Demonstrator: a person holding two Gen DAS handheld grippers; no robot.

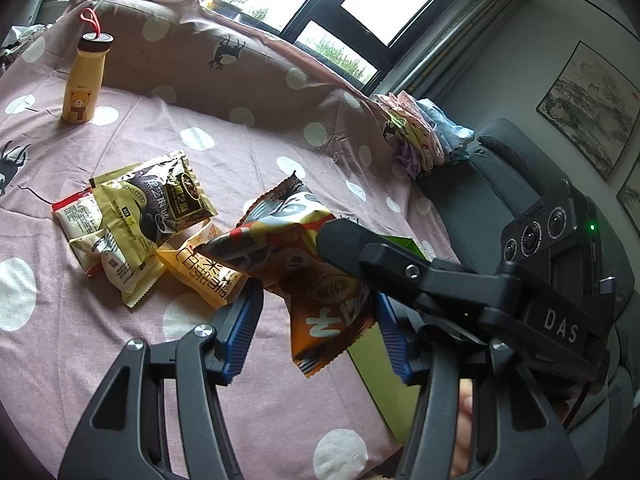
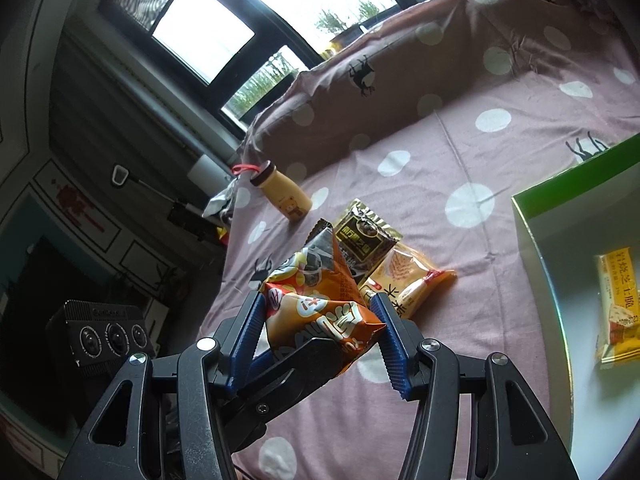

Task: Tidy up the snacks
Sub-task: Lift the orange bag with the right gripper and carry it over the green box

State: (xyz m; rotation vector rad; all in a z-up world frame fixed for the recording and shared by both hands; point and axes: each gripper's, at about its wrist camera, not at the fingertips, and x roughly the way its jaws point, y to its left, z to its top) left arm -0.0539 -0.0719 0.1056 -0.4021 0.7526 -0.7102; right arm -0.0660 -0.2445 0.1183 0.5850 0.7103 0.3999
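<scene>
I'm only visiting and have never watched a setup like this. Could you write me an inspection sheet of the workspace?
Surface: bed sheet, pink with white dots, wrinkled.
Job's things: orange snack bag lifted off the sheet; pile of packets lying on the sheet; green box with one yellow packet inside.
Clutter: yellow bear bottle standing upright; folded clothes at the bed's edge.
Grippers: right hand-held gripper pinches the orange bag; left hand-held gripper brackets the same bag, contact unclear.
Cables: nothing seen.
Surroundings: windows, framed pictures, grey chair.
</scene>
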